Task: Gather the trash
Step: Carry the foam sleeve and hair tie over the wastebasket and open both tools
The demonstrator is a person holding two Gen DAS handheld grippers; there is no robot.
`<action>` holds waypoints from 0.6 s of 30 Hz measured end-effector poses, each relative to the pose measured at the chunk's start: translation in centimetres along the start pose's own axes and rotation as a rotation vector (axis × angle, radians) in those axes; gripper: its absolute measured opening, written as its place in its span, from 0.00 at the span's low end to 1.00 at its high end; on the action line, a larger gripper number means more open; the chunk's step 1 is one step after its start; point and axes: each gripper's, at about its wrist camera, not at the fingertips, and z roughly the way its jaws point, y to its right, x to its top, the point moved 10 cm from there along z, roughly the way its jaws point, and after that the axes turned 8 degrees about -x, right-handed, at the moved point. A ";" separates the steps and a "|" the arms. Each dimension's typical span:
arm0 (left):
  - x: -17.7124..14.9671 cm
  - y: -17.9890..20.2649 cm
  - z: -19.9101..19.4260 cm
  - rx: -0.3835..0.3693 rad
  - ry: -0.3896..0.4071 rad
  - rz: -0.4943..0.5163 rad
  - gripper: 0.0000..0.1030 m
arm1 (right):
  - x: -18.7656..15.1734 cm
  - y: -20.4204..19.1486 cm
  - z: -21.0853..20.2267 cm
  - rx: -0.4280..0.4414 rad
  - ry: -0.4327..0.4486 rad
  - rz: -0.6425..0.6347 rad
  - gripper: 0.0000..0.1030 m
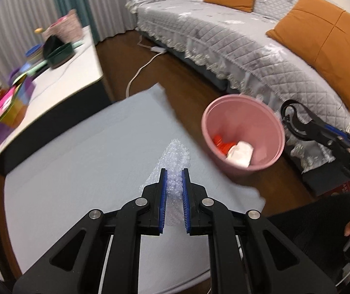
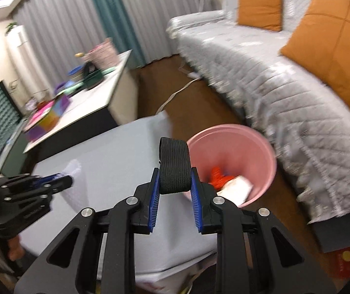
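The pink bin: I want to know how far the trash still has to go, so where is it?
In both wrist views the pink bin stands on the brown floor, right of the grey-covered table and in front of the sofa.

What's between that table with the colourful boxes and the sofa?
Bare brown floor with a white cable trailing across it, between table and sofa; the left wrist view shows it clearest.

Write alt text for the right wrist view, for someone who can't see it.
The right tongs grip a folded black elastic strap beside a pink bin holding red and white trash. Behind are a grey mat, a grey sofa and orange cushions.
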 end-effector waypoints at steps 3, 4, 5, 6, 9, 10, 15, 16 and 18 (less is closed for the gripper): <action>2.9 2.4 2.0 -0.055 -0.005 0.027 0.11 | 1.6 1.9 1.8 -0.047 0.002 0.005 0.24; 4.0 3.6 3.2 -0.091 -0.019 0.045 0.11 | 2.1 2.5 2.4 -0.067 0.006 0.001 0.24; 4.4 4.4 3.9 -0.118 -0.034 0.053 0.11 | 2.6 3.3 3.2 -0.089 0.009 -0.001 0.24; 4.9 5.2 5.0 -0.150 -0.053 0.058 0.11 | 3.0 3.8 3.6 -0.097 0.008 0.001 0.24; 6.6 6.9 8.0 -0.180 -0.070 0.065 0.11 | 4.1 5.5 5.4 -0.108 0.009 0.022 0.24; 7.2 7.4 9.1 -0.186 -0.073 0.068 0.11 | 4.4 6.0 6.1 -0.113 0.007 0.027 0.24; 9.3 9.2 12.6 -0.220 -0.068 0.070 0.11 | 4.6 7.9 9.4 -0.131 -0.055 0.040 0.24; 9.8 9.6 13.3 -0.227 -0.059 0.073 0.11 | 4.5 8.1 9.9 -0.134 -0.066 0.038 0.24; 10.5 10.1 14.3 -0.228 -0.052 0.080 0.11 | 4.2 8.4 11.1 -0.130 -0.101 0.038 0.24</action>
